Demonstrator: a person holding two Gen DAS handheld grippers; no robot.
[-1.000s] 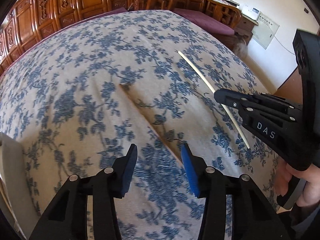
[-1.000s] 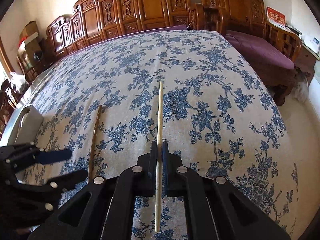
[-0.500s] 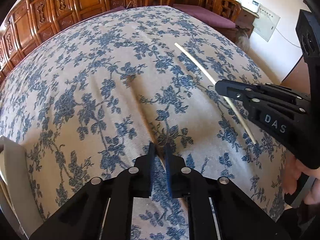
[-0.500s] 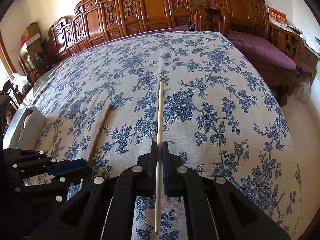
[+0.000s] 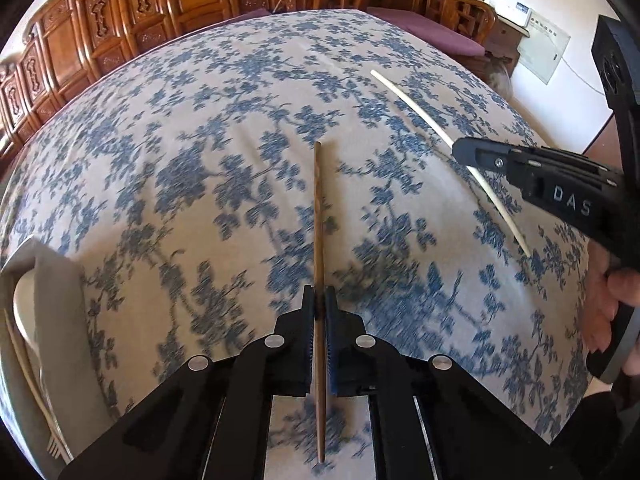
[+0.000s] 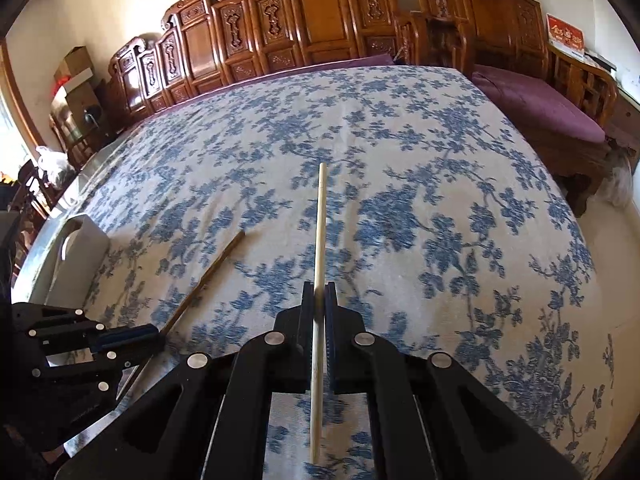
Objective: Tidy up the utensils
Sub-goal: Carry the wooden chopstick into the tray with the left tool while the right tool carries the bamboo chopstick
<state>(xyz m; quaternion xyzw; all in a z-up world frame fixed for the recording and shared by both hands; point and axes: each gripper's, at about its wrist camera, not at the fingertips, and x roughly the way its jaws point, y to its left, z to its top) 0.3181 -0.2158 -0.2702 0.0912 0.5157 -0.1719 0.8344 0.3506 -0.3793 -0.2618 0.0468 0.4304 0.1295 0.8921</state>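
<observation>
Left wrist view, bottom centre: the left gripper (image 5: 319,306) has its jaws closed on a brown chopstick (image 5: 318,216), which runs straight up the middle of the frame with a short tail hanging below the pads. Right wrist view, same spot: the right gripper (image 6: 319,300) is clamped on a pale chopstick (image 6: 320,220), gripped well back from its far tip. Both sticks appear lifted off the blue-flowered tablecloth (image 5: 200,140).

Each stick is held at one narrow place, so I judge it could swivel between the pads or slide out if the hand tips or swings fast. The long free ends could also cross; at the right of the left wrist view the pale stick already angles toward the frame's middle.

Lower left of that view, a grey holder (image 5: 52,300) sits at the cloth's edge with a white spoon (image 5: 24,312) and a fork (image 5: 36,392) in it. Its mouth looks narrow, so a tilted stick might catch the rim or jab those utensils.

Farther off, carved wooden chairs (image 6: 320,32) line the top of the frame, out of reach.
</observation>
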